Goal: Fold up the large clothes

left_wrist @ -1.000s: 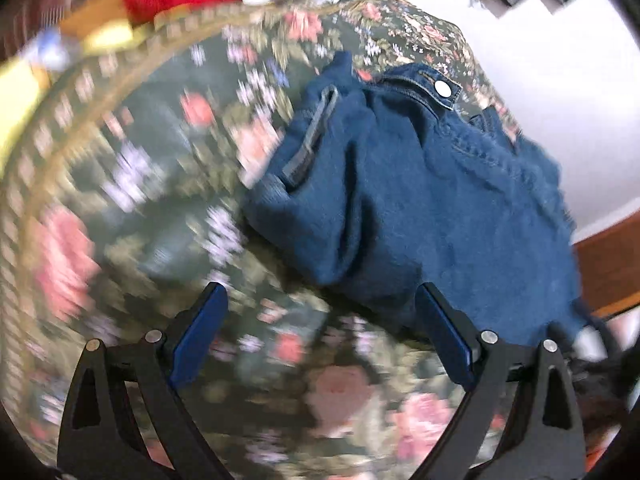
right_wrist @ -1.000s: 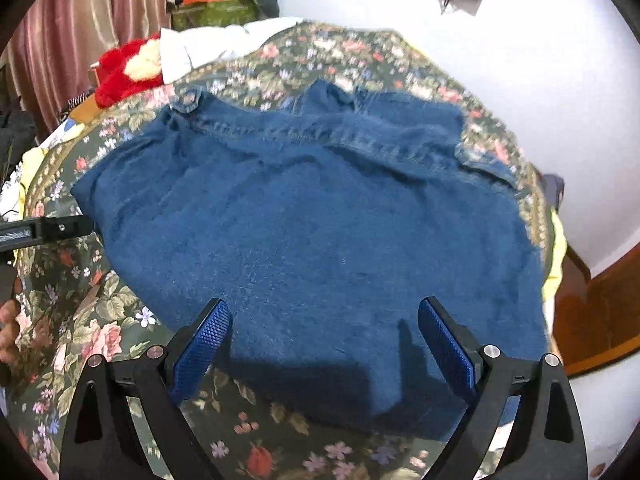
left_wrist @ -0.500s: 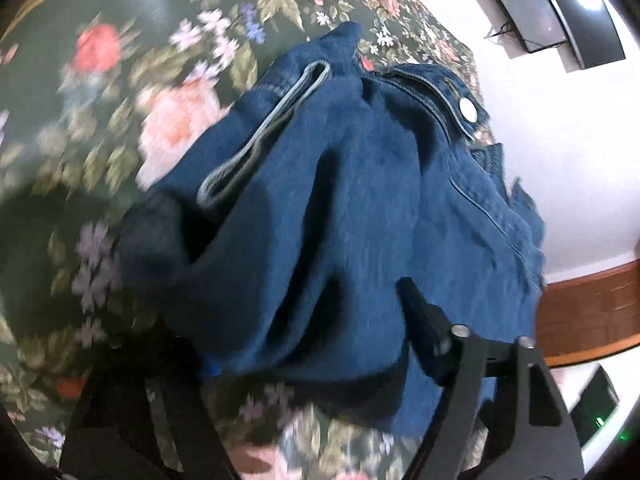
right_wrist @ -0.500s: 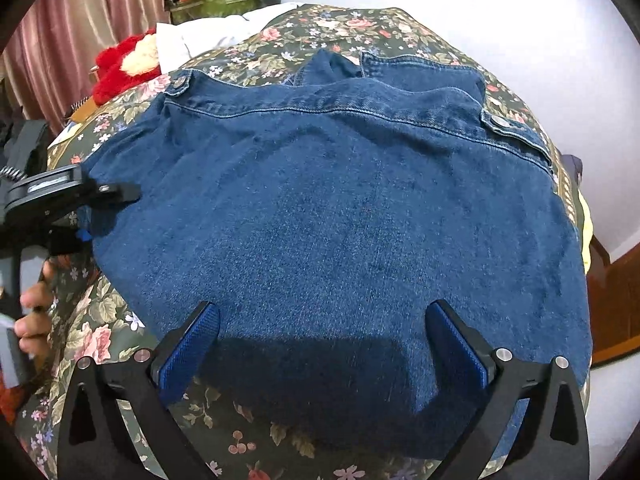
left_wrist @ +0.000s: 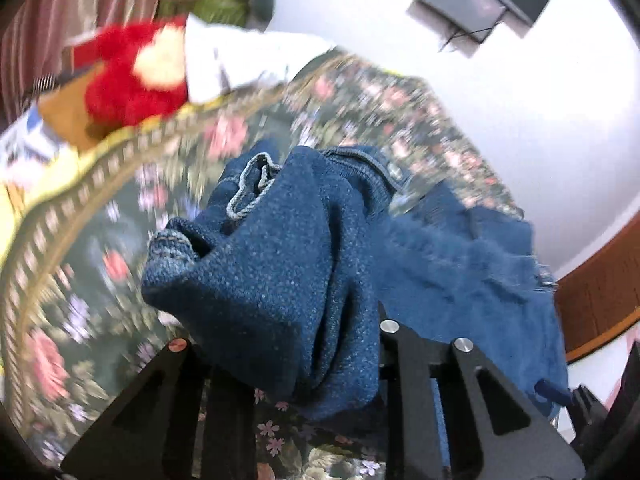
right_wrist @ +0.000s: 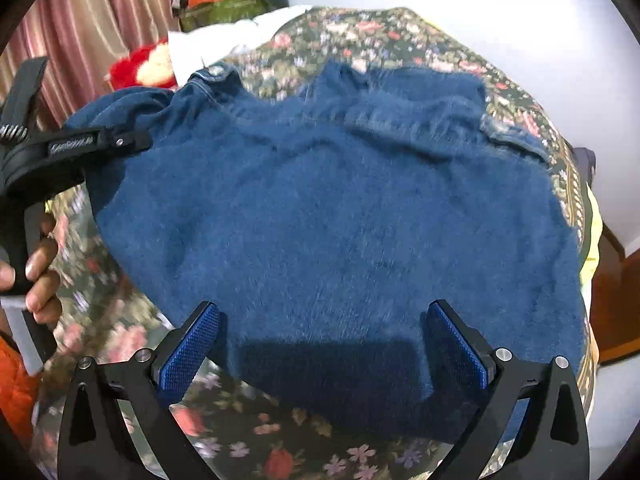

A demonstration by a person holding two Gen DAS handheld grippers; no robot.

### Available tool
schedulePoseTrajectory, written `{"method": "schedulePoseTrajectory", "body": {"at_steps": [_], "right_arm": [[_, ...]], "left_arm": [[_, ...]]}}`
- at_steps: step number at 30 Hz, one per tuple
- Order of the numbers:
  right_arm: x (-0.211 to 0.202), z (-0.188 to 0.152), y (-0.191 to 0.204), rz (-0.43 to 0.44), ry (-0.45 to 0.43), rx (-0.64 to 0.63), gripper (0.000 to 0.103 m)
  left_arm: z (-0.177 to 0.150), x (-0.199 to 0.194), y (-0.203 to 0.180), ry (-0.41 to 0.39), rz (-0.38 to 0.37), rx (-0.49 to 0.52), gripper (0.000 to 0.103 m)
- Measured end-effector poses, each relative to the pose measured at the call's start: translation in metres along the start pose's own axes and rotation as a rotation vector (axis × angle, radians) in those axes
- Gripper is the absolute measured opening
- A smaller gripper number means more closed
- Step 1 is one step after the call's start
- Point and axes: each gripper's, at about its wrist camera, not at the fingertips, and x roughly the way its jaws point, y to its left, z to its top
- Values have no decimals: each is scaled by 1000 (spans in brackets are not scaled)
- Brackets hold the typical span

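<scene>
Garment: a blue denim jacket (right_wrist: 336, 216) lies spread on the floral bedspread (right_wrist: 248, 432), its far collar edge toward the wall and its left side bunched and raised off the bed.
Left gripper (left_wrist: 288, 364): my jaws are closing, and a thick fold of the jacket's side edge, with the cuff (left_wrist: 170, 246) sticking out beyond it, sits between them; in the right wrist view this gripper's finger lies along that same raised corner.
Right gripper (right_wrist: 320, 340): spread wide and holding nothing, hovering just over the near hem, with denim under the gap and neither pad visibly touching it.
Hand: the person's fingers (right_wrist: 38, 276) wrap the left gripper's handle at the picture's edge.
Step in hand: I judge this as taking hold of the left side to begin the first fold; the right side is not yet gripped.
Next move: I'd bring the right jaws down onto the hem and pinch it, matching the left grip, so both edges lift together.
Risk: thick bunched denim may slip out on one side.
</scene>
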Motion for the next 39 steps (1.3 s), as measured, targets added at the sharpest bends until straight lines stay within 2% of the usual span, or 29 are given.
{"method": "schedulePoseTrajectory", "body": {"at_steps": [5,8,10,13,17,20,22,25,30,32,35,39], "right_arm": [[-6,24,20,-10,-51,-11,103],[13,26,39,28,6,-70,103],[33,20,52,59,59,-97,103],[60,12,58,145,136,-32,103],[58,16,63,161,158,-58,103],[37,15,42,230,149,16,103],[14,8,22,238,110,80,103],[-24,-6,-17,216,42,161,103],[-82,-39,-85,117,-24,284,103],[-100,-51,-107,102,-48,331,103],[-123,-70,-137,65,-75,406,103],[-144,-98,-165,29,-92,483,103]], "left_arm": [[6,-46,-18,-110,0,99,22],[6,-62,-21,-143,-3,133,22],[6,-67,-22,-125,-5,183,22],[4,-65,-21,-85,13,245,21],[3,-63,-30,-67,29,304,21],[10,-66,-44,-72,7,318,21],[16,-69,-62,-80,-16,331,21],[20,-73,-96,-88,-59,349,20],[11,-82,-172,-127,-130,447,20],[-7,-84,-208,-142,-154,529,20],[-40,-80,-241,-129,-188,638,20],[-98,-58,-267,-24,-216,795,20]]}}
